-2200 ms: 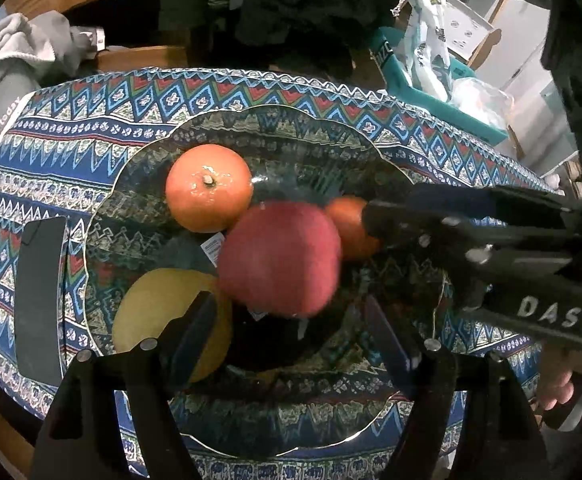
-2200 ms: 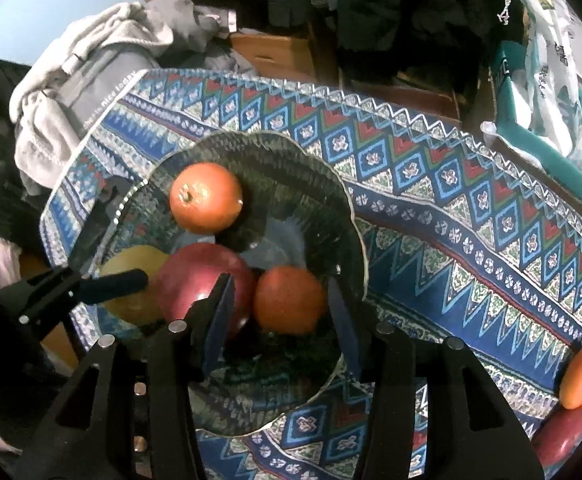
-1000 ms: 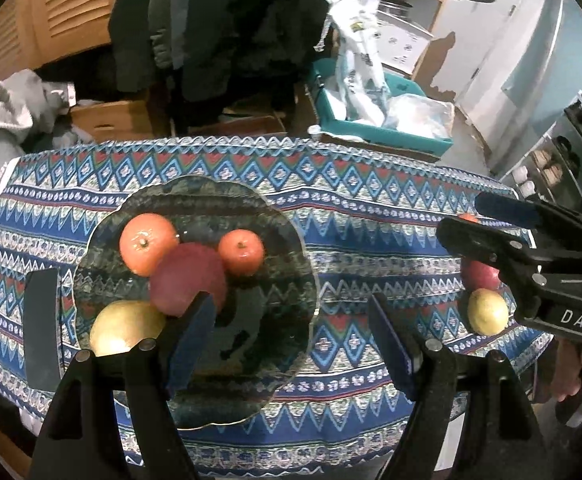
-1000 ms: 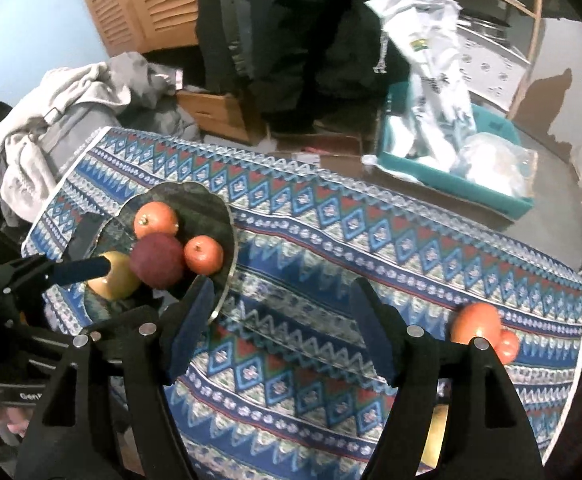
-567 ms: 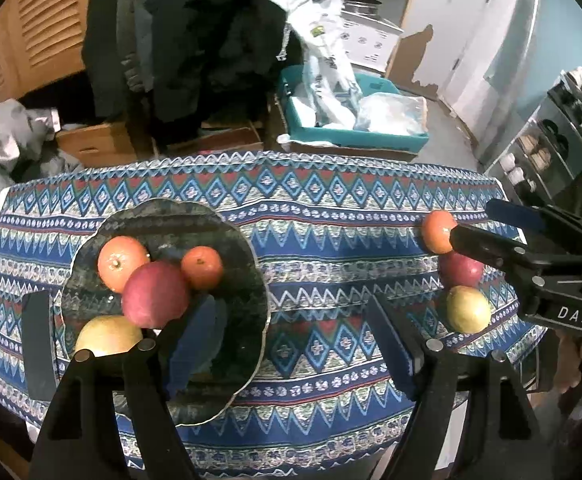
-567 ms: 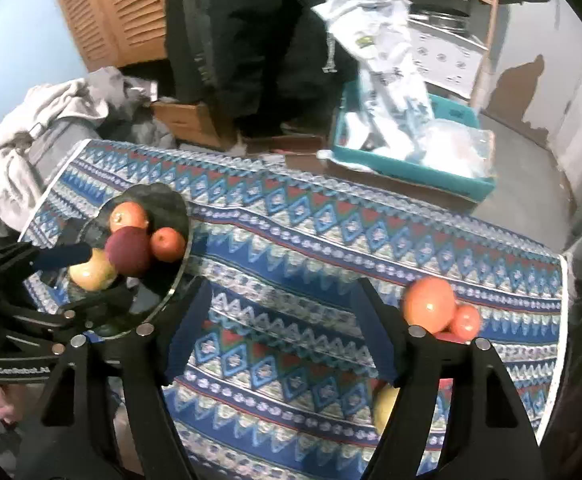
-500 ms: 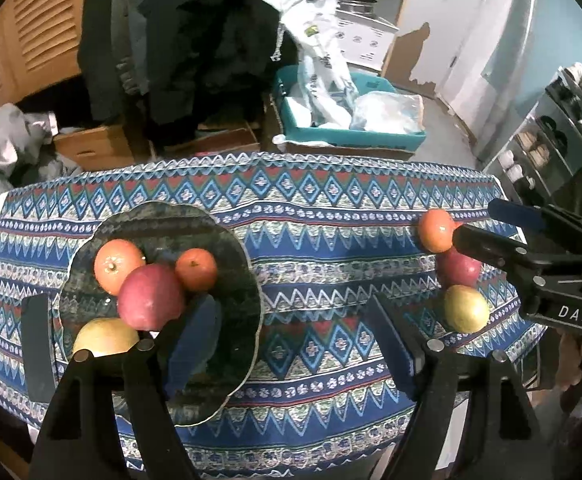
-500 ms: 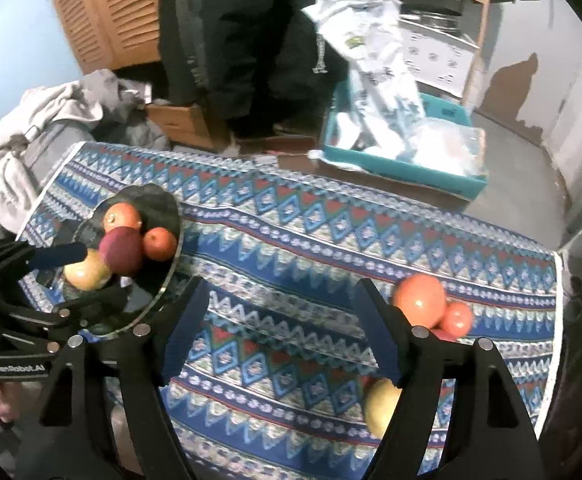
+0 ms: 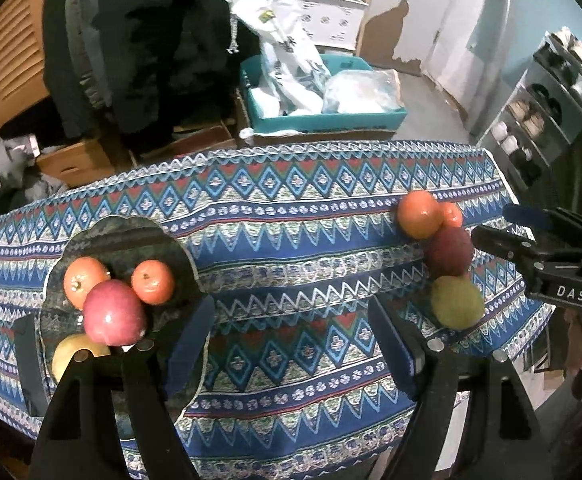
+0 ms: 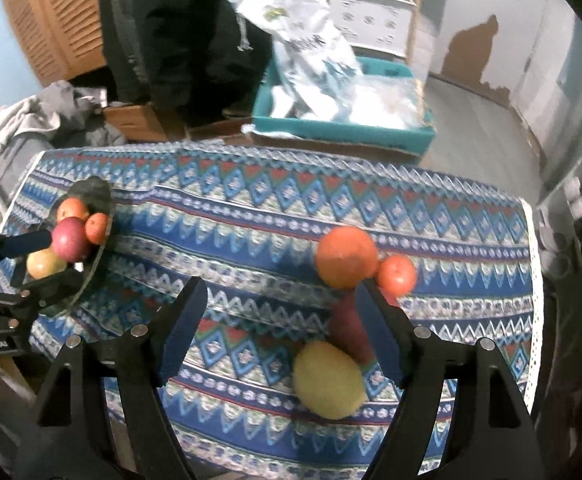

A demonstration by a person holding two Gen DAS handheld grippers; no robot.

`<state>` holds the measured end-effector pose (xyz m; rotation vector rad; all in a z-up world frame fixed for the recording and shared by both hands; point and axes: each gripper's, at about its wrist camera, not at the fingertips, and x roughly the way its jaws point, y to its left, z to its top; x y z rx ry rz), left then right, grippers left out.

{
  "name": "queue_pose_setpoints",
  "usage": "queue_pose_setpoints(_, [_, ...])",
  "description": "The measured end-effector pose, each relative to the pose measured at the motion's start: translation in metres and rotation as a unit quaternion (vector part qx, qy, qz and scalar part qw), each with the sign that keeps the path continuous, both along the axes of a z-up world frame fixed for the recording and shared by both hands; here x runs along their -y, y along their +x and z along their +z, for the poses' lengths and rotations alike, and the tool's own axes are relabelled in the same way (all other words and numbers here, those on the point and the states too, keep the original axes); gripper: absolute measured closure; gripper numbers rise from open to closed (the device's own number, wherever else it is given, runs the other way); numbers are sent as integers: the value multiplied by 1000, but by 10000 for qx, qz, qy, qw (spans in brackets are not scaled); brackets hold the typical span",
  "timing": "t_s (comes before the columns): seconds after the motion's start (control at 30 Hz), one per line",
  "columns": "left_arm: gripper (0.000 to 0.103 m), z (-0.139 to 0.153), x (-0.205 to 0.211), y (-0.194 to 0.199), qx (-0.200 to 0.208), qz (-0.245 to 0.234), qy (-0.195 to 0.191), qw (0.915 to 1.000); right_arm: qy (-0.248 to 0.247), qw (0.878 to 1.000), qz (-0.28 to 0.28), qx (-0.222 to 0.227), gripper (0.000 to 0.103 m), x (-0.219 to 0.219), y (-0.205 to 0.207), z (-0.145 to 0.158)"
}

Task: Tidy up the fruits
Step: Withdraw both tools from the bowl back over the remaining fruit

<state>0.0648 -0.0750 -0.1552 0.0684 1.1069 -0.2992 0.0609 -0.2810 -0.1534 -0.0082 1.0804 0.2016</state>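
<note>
Tabletop (image 9: 291, 240) is wearing a blue zigzag-patterned cloth; a teal crate (image 9: 323, 116) is sitting on the floor beyond it. Left claw (image 9: 291, 344) is hanging with jaws apart, nothing between them; the plate (image 9: 91, 240) carrying 4 fruits is lying at its left finger. Right claw (image 10: 279, 328) is hovering, jaws spread and empty; 4 loose fruits (image 10: 347, 256) are clustering around its right finger.
</note>
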Motion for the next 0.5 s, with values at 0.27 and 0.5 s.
queue_pose_setpoints(0.27, [23, -13, 28, 7, -93, -222, 166, 9996, -10, 9994, -268, -205, 26, 31, 0, -19])
queue_pose_setpoints(0.5, [23, -31, 50, 17, -173, -401, 347, 9984, -2, 9972, -458, -590, 26, 49, 8, -52])
